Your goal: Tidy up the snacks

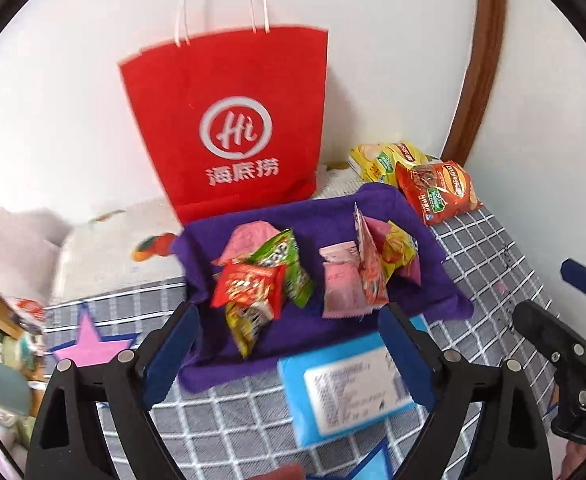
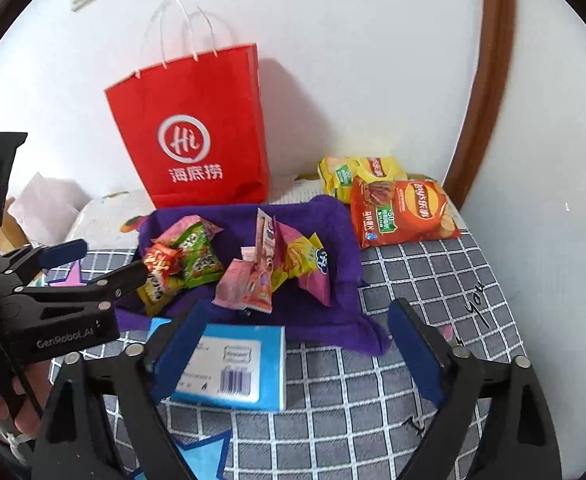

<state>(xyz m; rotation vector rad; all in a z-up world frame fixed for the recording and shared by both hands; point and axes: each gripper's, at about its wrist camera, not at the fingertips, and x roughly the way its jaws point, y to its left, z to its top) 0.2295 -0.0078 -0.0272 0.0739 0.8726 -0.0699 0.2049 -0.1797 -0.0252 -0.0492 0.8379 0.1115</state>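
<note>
A purple fabric tray (image 1: 425,264) (image 2: 341,240) sits on the checked cover and holds several small snack packets: a red one (image 1: 249,288), a green one (image 1: 289,264), pink ones (image 1: 341,284) and a yellow one (image 2: 305,260). Two crisp bags lie behind it to the right, one red (image 2: 405,212) and one yellow (image 2: 349,172). A blue flat pack (image 1: 345,384) (image 2: 233,364) lies just in front of the tray. My left gripper (image 1: 289,320) hangs above the tray's near edge, open and holding nothing. My right gripper (image 2: 299,312) is beside it, open and holding nothing.
A red paper carrier bag (image 1: 233,120) (image 2: 197,132) stands upright against the white wall behind the tray. A brown wooden frame (image 2: 489,80) runs up at the right. A pillow (image 1: 109,248) and clutter lie to the left. A person's hand (image 2: 9,408) holds the left gripper.
</note>
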